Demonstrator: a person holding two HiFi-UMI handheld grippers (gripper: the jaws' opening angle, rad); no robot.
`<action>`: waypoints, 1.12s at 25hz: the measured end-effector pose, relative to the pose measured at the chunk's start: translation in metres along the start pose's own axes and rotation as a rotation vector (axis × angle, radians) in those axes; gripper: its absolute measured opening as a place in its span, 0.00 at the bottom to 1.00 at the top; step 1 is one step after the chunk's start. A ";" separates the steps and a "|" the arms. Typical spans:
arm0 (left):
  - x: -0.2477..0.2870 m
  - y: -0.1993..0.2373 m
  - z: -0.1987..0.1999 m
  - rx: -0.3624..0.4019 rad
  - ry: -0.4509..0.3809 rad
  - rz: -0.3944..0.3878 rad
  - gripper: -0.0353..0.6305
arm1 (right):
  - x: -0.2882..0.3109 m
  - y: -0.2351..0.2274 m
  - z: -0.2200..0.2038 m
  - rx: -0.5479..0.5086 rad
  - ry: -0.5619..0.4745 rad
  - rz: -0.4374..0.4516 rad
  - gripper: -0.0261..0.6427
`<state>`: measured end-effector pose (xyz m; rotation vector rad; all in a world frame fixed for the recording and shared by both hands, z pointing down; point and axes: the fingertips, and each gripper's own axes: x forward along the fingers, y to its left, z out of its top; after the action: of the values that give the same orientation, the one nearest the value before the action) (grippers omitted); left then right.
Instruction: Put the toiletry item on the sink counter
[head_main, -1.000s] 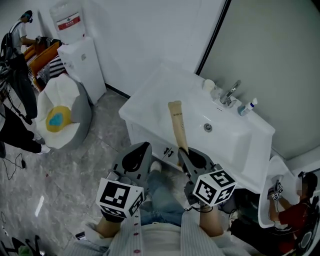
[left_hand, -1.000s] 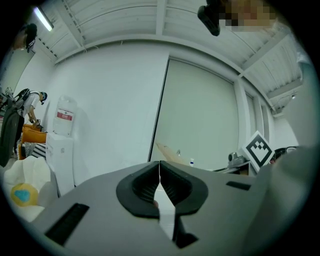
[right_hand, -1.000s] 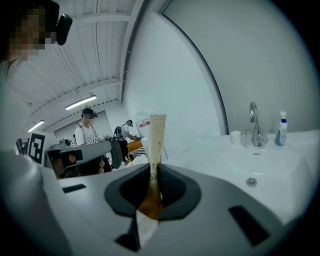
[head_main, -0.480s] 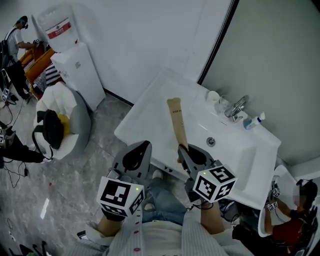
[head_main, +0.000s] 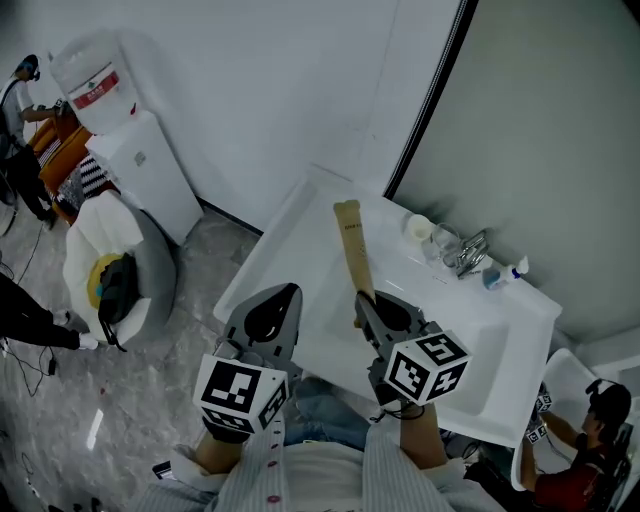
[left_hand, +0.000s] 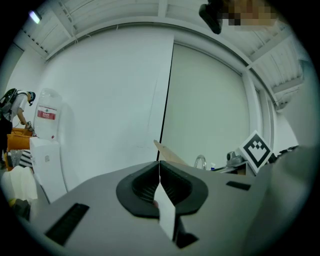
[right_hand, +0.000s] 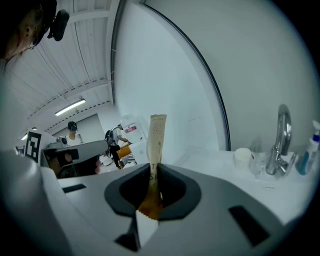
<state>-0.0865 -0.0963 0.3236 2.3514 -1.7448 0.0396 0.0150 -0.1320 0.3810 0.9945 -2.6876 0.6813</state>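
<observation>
A long beige toiletry tube (head_main: 353, 248) sticks up and forward out of my right gripper (head_main: 372, 307), whose jaws are shut on its lower end. In the right gripper view the tube (right_hand: 155, 145) rises upright between the pads. It hangs over the white sink counter (head_main: 290, 255), left of the basin (head_main: 480, 330). My left gripper (head_main: 268, 318) is held beside the right one, near the counter's front edge, jaws shut with nothing between them (left_hand: 159, 182).
A tap (head_main: 468, 250), a white cup (head_main: 418, 229), a glass and a small blue-capped bottle (head_main: 497, 274) stand at the back of the counter. A water dispenser (head_main: 135, 150) and a beanbag seat (head_main: 110, 270) are on the floor to the left. People stand at far left and lower right.
The view has swung closer over the counter, and the sink now sits further under both grippers. The tube stays gripped in the right gripper at the same angle.
</observation>
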 end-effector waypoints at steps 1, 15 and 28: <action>0.007 0.001 0.002 0.002 0.000 -0.001 0.08 | 0.003 -0.005 0.004 -0.001 -0.001 -0.001 0.10; 0.071 0.025 0.001 0.001 0.007 -0.015 0.08 | 0.038 -0.054 0.028 -0.022 0.004 -0.036 0.10; 0.119 0.044 0.000 -0.003 0.075 -0.092 0.08 | 0.060 -0.080 0.056 -0.027 0.019 -0.096 0.10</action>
<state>-0.0925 -0.2206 0.3479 2.3926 -1.6004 0.1095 0.0207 -0.2468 0.3804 1.0955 -2.6064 0.6304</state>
